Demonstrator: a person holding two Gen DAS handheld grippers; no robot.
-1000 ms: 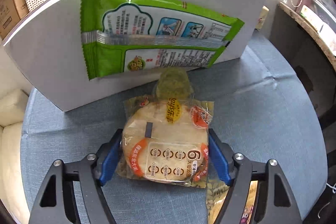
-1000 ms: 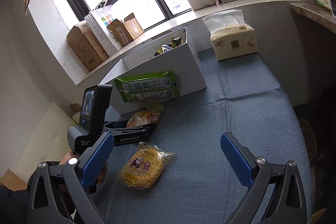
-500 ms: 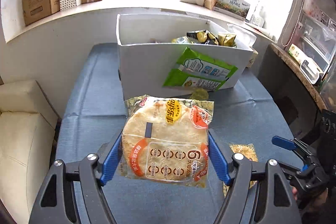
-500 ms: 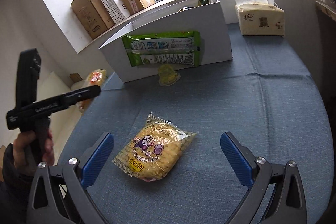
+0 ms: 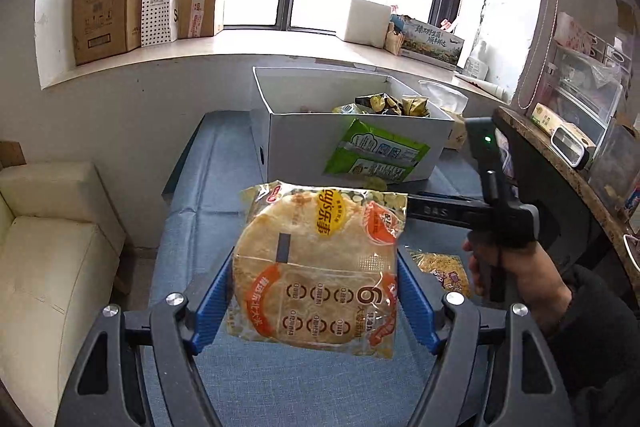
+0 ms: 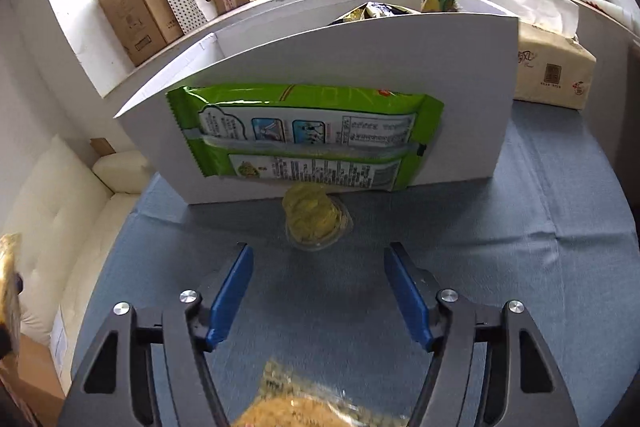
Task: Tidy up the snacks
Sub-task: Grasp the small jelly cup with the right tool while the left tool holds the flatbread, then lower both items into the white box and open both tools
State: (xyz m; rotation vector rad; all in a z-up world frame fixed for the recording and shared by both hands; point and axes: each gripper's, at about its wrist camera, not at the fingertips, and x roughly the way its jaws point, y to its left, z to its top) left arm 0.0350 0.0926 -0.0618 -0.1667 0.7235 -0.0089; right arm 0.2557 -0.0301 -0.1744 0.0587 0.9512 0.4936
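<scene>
Right now the left claw (image 5: 316,291) is gripping a flatbread packet (image 5: 320,267) by its two side edges, the blue pads pressing in on the wrapper, and is holding it up clear of the blue worktop (image 5: 200,227). Gripping it at the sides is keeping the flat round packet level and facing the camera, which looks like a sensible way to carry something broad and thin toward the white box (image 5: 304,143), where other snacks are already lying.

Meanwhile the right claw (image 6: 318,291) is pointing down at the worktop (image 6: 520,227) with its jaws partly open and closing, and nothing is sitting between the pads. A yellow corn snack bag (image 6: 304,407) is lying on the cloth just under its base, behind the pads, so it is probably the intended pick. Ahead of the pads a small jelly cup (image 6: 314,223) is resting against the foot of the box (image 6: 360,55), and a green packet (image 6: 304,139) is leaning upright on the box's outer wall, propped there rather than stowed inside.

Judging by this, most loose snacks are still waiting outside the box.
</scene>
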